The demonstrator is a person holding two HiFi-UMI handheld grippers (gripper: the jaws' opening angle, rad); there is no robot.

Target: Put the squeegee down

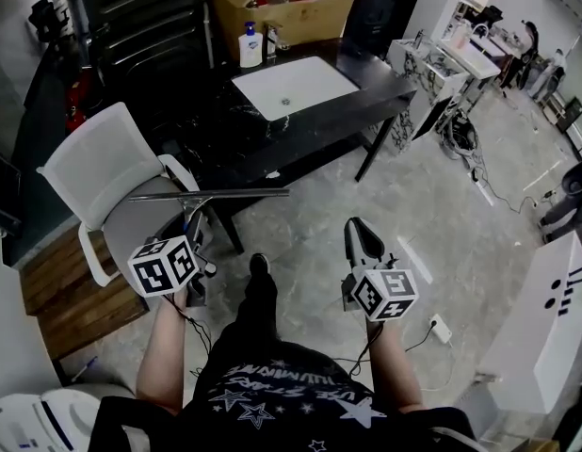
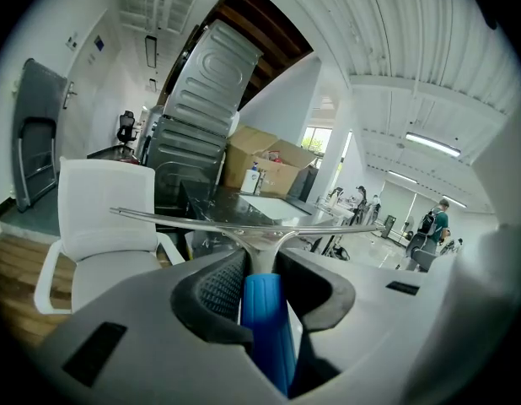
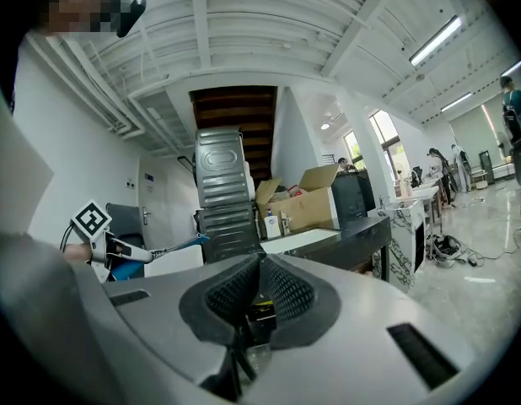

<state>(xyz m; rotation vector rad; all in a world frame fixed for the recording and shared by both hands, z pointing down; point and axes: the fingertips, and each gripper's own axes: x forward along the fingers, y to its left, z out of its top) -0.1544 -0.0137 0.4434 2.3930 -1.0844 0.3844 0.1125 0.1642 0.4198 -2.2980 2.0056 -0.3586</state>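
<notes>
The squeegee (image 1: 211, 195) has a long metal blade and a blue handle (image 2: 265, 319). My left gripper (image 1: 191, 226) is shut on that handle, and the blade (image 2: 244, 224) lies crosswise just past the jaws, in the air over the seat of a white chair (image 1: 93, 172). In the right gripper view the squeegee (image 3: 172, 247) shows at the left, held out level. My right gripper (image 1: 357, 226) hangs over the floor to the right of the left one. Its jaws (image 3: 259, 264) are shut with nothing between them.
A black table (image 1: 366, 88) with a white sink basin (image 1: 293, 88) stands ahead, with a soap bottle (image 1: 250, 47) and a cardboard box (image 1: 282, 8) behind it. Cables and desks (image 1: 470, 55) lie at the right. A white cabinet (image 1: 545, 337) stands near right.
</notes>
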